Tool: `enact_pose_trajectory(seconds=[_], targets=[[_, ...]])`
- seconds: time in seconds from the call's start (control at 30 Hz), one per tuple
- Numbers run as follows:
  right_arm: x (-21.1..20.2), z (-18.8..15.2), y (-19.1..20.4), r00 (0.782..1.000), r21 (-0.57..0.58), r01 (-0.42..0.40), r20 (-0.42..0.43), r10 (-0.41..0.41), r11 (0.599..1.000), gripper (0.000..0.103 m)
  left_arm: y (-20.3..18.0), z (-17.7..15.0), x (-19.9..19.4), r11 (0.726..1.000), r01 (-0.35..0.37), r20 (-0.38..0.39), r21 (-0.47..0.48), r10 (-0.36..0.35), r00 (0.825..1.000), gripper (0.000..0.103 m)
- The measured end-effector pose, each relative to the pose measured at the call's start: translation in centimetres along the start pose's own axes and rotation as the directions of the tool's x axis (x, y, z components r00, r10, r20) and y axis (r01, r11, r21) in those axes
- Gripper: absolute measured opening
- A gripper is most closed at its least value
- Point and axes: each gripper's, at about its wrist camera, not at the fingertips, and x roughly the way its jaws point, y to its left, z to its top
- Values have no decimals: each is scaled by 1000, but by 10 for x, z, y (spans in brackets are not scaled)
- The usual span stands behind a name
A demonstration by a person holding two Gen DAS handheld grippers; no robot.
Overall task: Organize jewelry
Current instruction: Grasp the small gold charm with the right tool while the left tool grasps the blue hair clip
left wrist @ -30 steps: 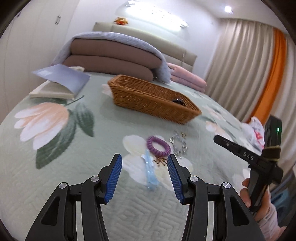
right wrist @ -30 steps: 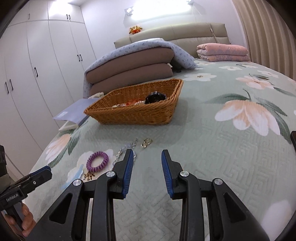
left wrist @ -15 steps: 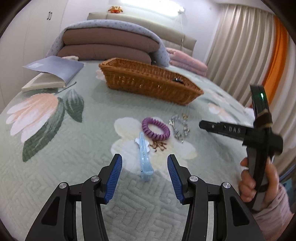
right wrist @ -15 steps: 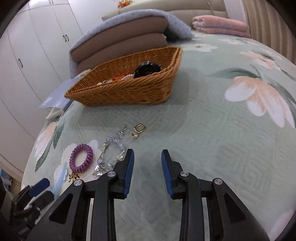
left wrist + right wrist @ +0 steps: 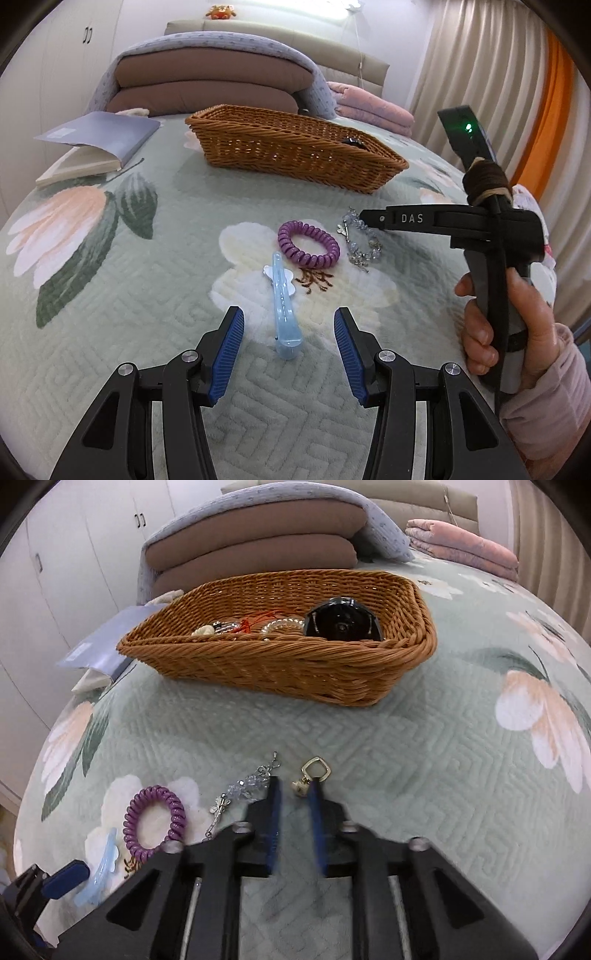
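On the green floral bedspread lie a pale blue hair clip, a purple coil hair tie and a crystal bracelet. My left gripper is open, its fingers on either side of the clip's near end. My right gripper is low over the bed with its jaws closing. A small gold charm sits between its tips, with a thin gap still showing on each side. The bracelet lies just left of it. A wicker basket holding several pieces stands behind.
A hand in a pink sleeve holds the right gripper above the bracelet. An open book lies at the back left. Stacked brown cushions and a pink folded blanket sit behind the basket. Curtains hang on the right.
My right gripper has moved forward and down to the gold charm and its jaws have narrowed around it. My left gripper has sunk a little toward the blue clip.
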Motion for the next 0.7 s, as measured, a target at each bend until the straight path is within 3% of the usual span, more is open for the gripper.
enact_pose_trajectory(seconds=[0.1,0.2,0.23,0.37,0.57,0.6,0.63,0.7], targets=[[0,0,0,1000,1,7,3,-7,1000,12,-4,0,2,1000,-26,-2,18,26,1000,50],[-3,-2,-14,1000,63,-22,17,21,998,12,-3,0,4,998,-57,-4,16,57,998,28],[-4,-3,-20,999,90,-37,24,35,995,12,-2,1,4,998,-58,-6,11,58,998,26],[-8,-6,-37,996,155,-89,43,84,984,12,1,1,4,1000,-30,-10,-1,30,1000,26],[-10,-7,-38,994,162,-104,56,96,981,12,-2,3,9,999,-50,-17,15,51,999,26],[-11,-7,-38,993,162,-108,59,99,981,12,-3,3,9,998,-58,-16,19,58,998,24],[-11,-8,-40,993,164,-111,62,102,980,12,-4,3,9,997,-70,-13,20,70,997,14],[-14,-8,-41,990,169,-130,76,119,977,12,-1,3,8,998,-64,-11,6,64,998,12]])
